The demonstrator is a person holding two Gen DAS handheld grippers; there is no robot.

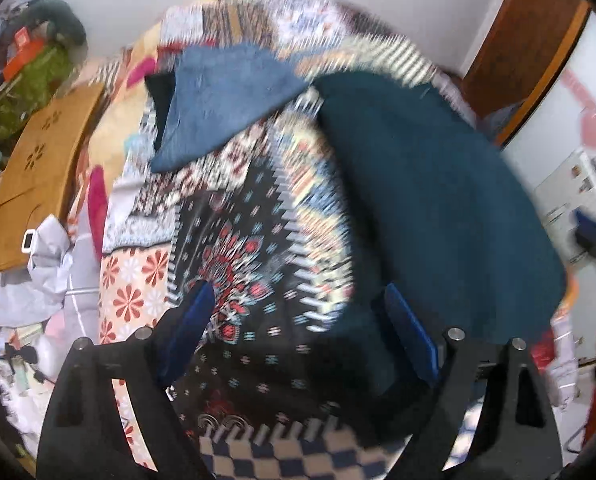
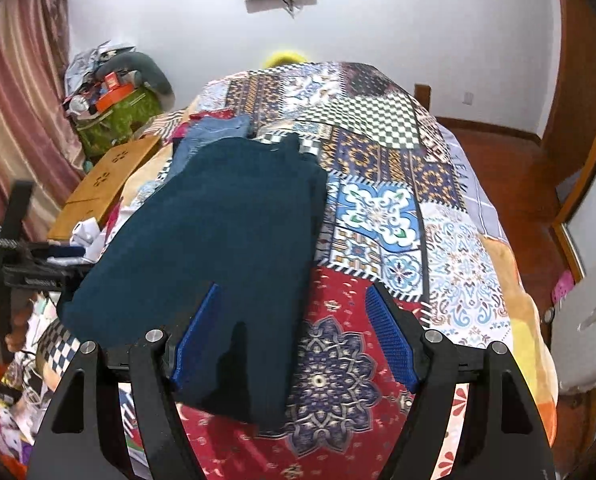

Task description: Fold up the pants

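Dark teal pants (image 2: 226, 224) lie folded lengthwise on the patchwork bedspread (image 2: 381, 208), running away from me. In the left wrist view the pants (image 1: 437, 200) fill the right side, blurred. My left gripper (image 1: 298, 320) is open and empty above the bedspread (image 1: 238, 248), its right fingertip at the pants' left edge. My right gripper (image 2: 294, 316) is open and empty above the pants' near end, its left fingertip (image 2: 202, 320) over the fabric. The left gripper's body (image 2: 30, 268) shows at the left of the right wrist view.
Folded blue jeans (image 1: 226, 96) lie at the far end of the bed, also in the right wrist view (image 2: 214, 128). A wooden board (image 2: 106, 188) and clutter sit left of the bed. A wooden floor (image 2: 509, 168) lies to the right.
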